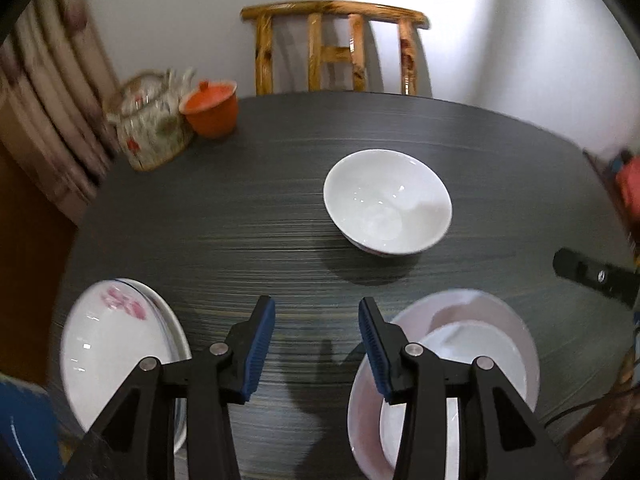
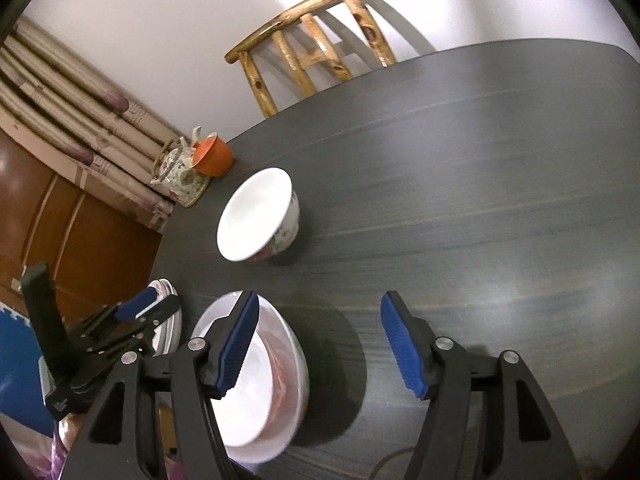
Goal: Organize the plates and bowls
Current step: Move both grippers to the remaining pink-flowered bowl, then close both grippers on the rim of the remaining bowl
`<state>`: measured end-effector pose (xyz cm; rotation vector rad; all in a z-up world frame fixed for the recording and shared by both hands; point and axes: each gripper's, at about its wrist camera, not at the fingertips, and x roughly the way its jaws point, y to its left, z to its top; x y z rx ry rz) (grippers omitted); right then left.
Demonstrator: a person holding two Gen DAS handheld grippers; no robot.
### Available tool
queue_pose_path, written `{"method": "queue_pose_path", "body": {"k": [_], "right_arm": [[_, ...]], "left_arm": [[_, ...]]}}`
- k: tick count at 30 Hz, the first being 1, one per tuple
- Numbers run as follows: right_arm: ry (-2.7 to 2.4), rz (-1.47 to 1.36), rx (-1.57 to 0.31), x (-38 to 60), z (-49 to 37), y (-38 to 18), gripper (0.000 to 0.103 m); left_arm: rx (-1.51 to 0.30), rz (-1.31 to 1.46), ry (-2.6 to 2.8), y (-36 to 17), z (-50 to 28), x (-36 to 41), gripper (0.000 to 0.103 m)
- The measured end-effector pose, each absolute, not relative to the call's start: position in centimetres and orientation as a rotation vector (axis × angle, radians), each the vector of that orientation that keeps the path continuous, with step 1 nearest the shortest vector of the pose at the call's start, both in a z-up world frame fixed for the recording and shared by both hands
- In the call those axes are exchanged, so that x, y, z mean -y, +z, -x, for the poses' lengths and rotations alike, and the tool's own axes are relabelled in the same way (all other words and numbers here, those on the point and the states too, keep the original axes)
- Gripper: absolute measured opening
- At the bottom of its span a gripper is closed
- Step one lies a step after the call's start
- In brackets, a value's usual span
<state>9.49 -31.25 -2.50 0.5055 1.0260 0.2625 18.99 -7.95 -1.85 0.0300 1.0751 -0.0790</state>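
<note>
**Both grippers open above the dark table, bowls and plates spread out below**

My left gripper [image 1: 316,344] hangs over the dark grey wood-grain round table [image 1: 260,208] with its blue-padded jaws spread wide and nothing between them; only bare tabletop shows in the gap. In the left wrist view, a single white porcelain bowl [image 1: 387,202] stands alone at centre frame, right of the middle, well apart from everything else. At lower left sits a stack of white plates with a pink flower print [image 1: 116,352], partly behind my left finger. At lower right a smaller white bowl nested inside a larger white bowl [image 1: 480,344] lies behind my right finger.

My right gripper [image 2: 318,344] is likewise released, jaws wide and holding nothing. In its view the nested bowls sit at lower left, just behind the left blue pad [image 2: 236,344]; whether the pad touches the rim I cannot tell. The lone bowl shows above them at centre left, with a floral pattern on its outer wall. My left gripper appears at the far left edge of this view, over the plate stack.

At the table's far edge, in the upper left of both views, a floral ceramic teapot [image 1: 152,128] stands touching an orange lidded pot [image 1: 210,108]. A light wooden chair [image 1: 336,48] stands behind the table against the white wall.
</note>
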Motion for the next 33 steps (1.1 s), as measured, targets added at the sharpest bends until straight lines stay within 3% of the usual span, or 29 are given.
{"method": "queue_pose_path", "body": {"k": [17,26,33], "right_arm": [[0.392,-0.458,-1.088,27.6,-18.8,-3.6,0.063],[0.373,-0.44,-1.117,26.9,-21.7,-4.8,0.061],[0.4,-0.45,-1.174,26.3,-23.1,-6.7,0.044]], "left_arm": [[-1.222,0.393,-0.192,-6.5,-26.9,4.3,0.045],[-1.232,0.405,-0.196,-7.7,-27.6,4.2,0.045],[-1.243,0.42,-0.206,-8.8,-27.8,3.9,0.045]]}}
